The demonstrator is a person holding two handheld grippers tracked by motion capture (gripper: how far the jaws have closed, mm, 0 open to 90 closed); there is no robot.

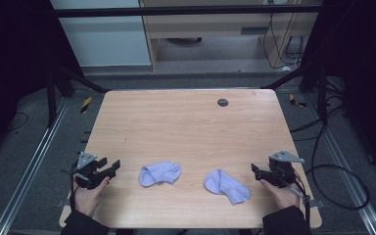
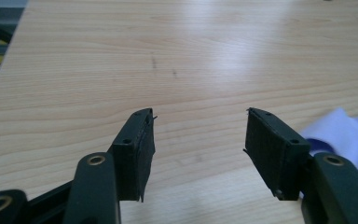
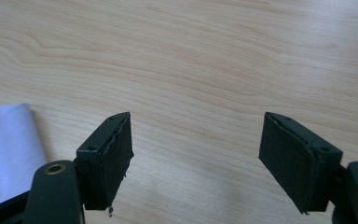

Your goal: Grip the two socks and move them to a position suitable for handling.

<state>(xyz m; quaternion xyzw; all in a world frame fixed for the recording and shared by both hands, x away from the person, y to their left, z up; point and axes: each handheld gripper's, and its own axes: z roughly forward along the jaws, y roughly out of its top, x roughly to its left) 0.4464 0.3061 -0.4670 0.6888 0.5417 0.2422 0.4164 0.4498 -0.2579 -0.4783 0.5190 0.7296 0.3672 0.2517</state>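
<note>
From above: two pale socks, left sock (image 1: pixel 160 173) and right sock (image 1: pixel 226 186), flat mid-bench (image 1: pixel 186 122), left gripper (image 1: pixel 111 168) and right gripper (image 1: pixel 256 171) flanking them, likely poised for pickup. Left gripper view: jaws spread, nothing between, sock edge at right. Right gripper view: same, released, sock at left.

We count two pale lilac socks on the wooden table (image 1: pixel 186 127): the left sock (image 1: pixel 160 174) and the right sock (image 1: pixel 226 186), lying apart from each other; we count two grippers, the left gripper (image 1: pixel 111 168) and the right gripper (image 1: pixel 257 171), one in each of the person's two hands, each with two black jaws, four jaws in all; we count one table; we count one small dark round disc (image 1: pixel 223 102) near its far edge; on the floor we count two yellow-and-black striped markers, the left one (image 1: pixel 86 104) and the right one (image 1: pixel 297 102).
</note>
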